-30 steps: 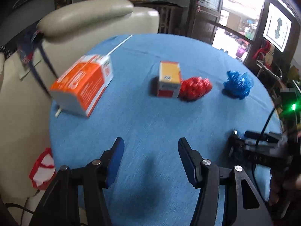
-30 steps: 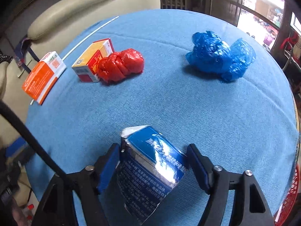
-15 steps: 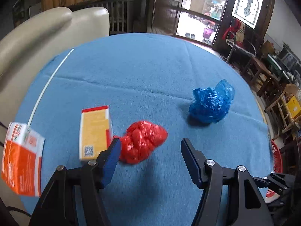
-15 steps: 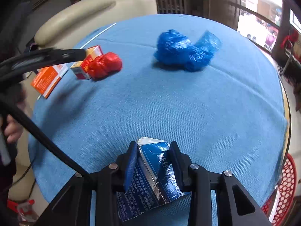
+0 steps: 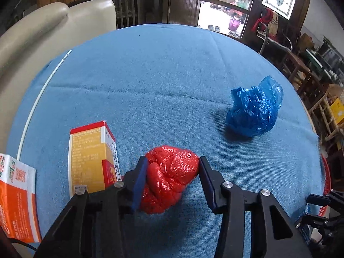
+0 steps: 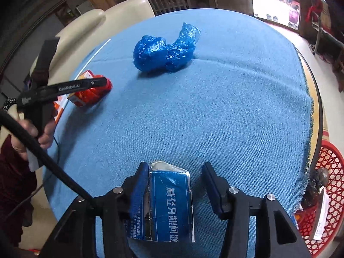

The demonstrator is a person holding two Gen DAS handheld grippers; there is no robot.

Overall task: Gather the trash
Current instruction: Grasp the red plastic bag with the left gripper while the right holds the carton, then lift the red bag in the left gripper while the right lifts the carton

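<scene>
A crumpled red plastic bag (image 5: 169,176) lies on the blue tablecloth (image 5: 163,86), between the fingers of my left gripper (image 5: 172,172); the jaws touch its sides and close around it. A yellow and red box (image 5: 90,157) stands just left of it. My right gripper (image 6: 176,182) is open, with a flattened blue carton (image 6: 169,202) between its fingers, resting against the left finger with a gap to the right one. A crumpled blue plastic bag (image 6: 165,51) lies further back; it also shows in the left wrist view (image 5: 253,111).
An orange and white carton (image 5: 15,200) lies at the table's left edge. A red mesh basket (image 6: 322,195) with trash stands on the floor at the right, below the table edge. A cream armchair (image 5: 43,34) stands behind the table. A thin white straw (image 5: 40,94) lies on the cloth.
My left gripper moved forward over the red bag and its jaws narrowed onto it. My right gripper opened from its grip on the blue carton and swung towards the right.
</scene>
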